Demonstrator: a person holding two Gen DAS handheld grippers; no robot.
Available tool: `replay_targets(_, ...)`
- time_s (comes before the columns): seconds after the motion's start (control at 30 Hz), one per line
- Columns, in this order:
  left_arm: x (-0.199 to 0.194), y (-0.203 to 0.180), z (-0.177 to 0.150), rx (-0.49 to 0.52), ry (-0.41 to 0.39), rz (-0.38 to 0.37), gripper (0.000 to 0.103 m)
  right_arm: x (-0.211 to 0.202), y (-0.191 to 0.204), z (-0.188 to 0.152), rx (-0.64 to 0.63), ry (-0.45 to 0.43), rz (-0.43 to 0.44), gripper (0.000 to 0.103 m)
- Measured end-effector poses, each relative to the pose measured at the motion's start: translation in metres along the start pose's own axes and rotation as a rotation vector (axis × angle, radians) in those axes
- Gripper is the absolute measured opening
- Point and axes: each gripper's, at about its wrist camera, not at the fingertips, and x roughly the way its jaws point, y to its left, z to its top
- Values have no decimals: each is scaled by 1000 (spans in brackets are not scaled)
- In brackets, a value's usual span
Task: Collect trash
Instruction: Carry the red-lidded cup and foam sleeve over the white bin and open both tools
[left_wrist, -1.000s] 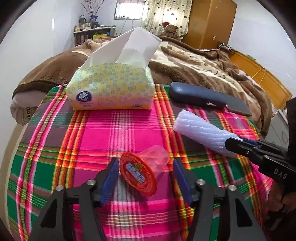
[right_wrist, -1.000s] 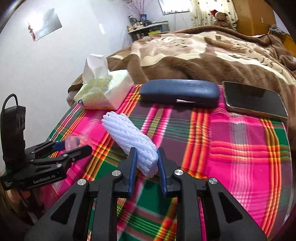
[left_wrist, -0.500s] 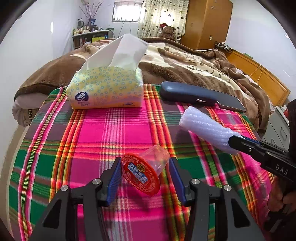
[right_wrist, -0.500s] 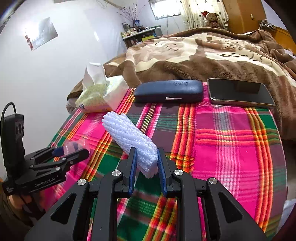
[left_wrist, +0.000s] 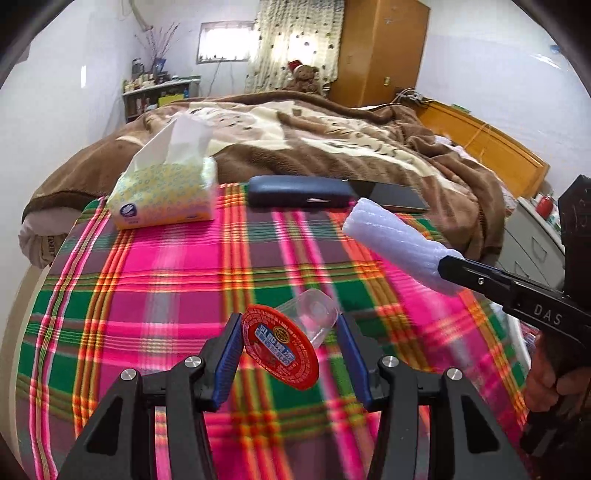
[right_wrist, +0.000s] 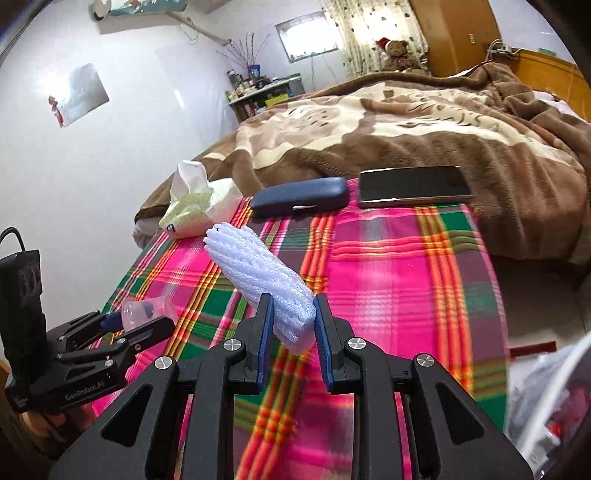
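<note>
Above plaid cloth (left_wrist: 177, 280), left gripper (left_wrist: 288, 343) jaws pinch jelly cup (left_wrist: 291, 336); right gripper (right_wrist: 291, 321) jaws pinch foam net (right_wrist: 258, 269)

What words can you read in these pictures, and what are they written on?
"DAS" on the side of the right gripper, seen from the left wrist camera.
"GenRobot.AI" on the side of the left gripper, seen from the right wrist camera.
Red lid of the plastic cup: blue and white print, too blurred to read.
Blue round logo on the tissue pack: too small to read.
</note>
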Motion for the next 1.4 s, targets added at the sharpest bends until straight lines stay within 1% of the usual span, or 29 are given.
replay_targets(0.37,-37,-75,-14,78,-45,-86,51,-67,-29,-22,40,-89,-60,22)
replay_targets(0.63,-48,-132,-25,132,-51,-162,52,-103,-58,-40,86,-128,-141,22)
replay_targets(0.83,-45,-178,-32,185,-37,-220,52,-133,-84,-55,137,-159,-215,22)
replay_targets(1.1,-34,-240,-43,250,-4,-308,52,-158,-126,-73,225,-170,-346,22)
replay_targets(1.3,-22,-280,-50,293,28,-356,52,-168,-147,-84,278,-165,-455,23)
replay_targets(1.4,-18,-298,-52,330,26,-348,52,-168,-155,-90,284,-145,-532,23)
